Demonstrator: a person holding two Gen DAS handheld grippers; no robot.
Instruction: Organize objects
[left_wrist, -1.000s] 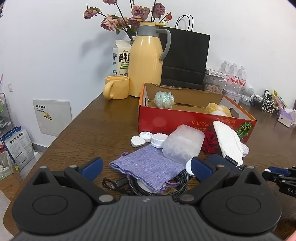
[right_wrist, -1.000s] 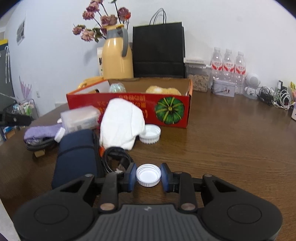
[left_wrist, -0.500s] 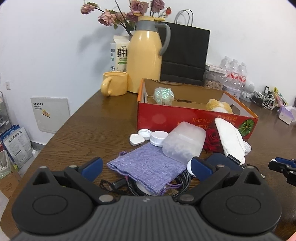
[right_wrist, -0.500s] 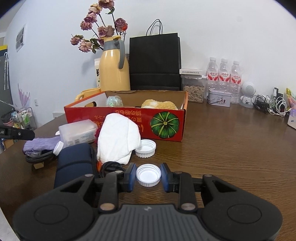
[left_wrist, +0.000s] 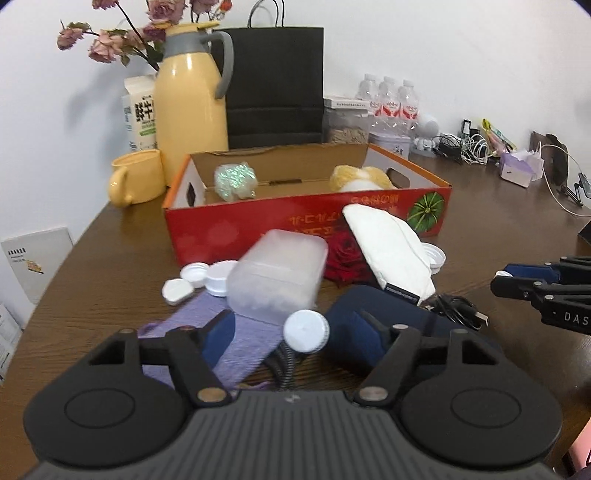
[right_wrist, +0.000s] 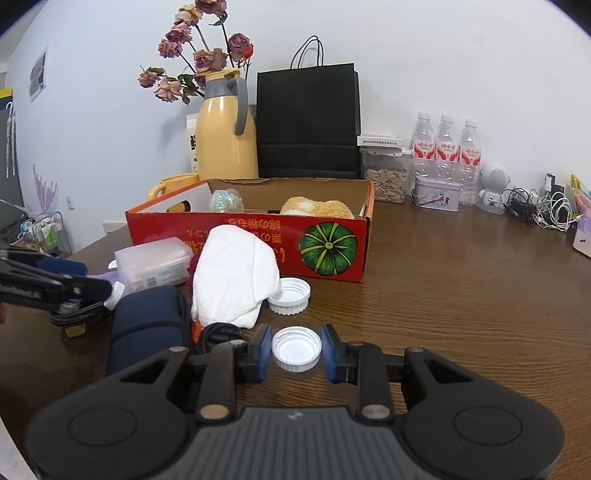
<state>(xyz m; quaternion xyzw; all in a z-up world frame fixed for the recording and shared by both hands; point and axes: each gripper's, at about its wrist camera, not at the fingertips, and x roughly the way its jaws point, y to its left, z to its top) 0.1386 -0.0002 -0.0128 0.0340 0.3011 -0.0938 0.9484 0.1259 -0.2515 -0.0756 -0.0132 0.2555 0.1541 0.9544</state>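
Note:
My left gripper (left_wrist: 295, 334) hangs low over the clutter with its jaws closing. A small white bottle cap (left_wrist: 306, 331) stands between them, clear of both pads. Under it lie a purple knit pouch (left_wrist: 236, 343), a navy pouch (left_wrist: 391, 306) and a frosted plastic box (left_wrist: 277, 273). My right gripper (right_wrist: 296, 350) is shut on an upturned white cap (right_wrist: 296, 346) just above the table. The red cardboard box (right_wrist: 258, 236) stands open behind, with a shiny ball (right_wrist: 226, 201) and a yellow plush (right_wrist: 316, 207) inside.
A white folded cloth (right_wrist: 232, 280), a larger white lid (right_wrist: 289, 295) and a black cable (right_wrist: 218, 330) lie before the red box. A yellow jug (left_wrist: 190, 99), a mug (left_wrist: 138, 177), a black bag (left_wrist: 275, 81) and water bottles (right_wrist: 445, 147) line the wall.
My left gripper has swung right and a little down, its jaws have narrowed, and the small white cap now stands between them. The right gripper stays put, still gripping its cap.

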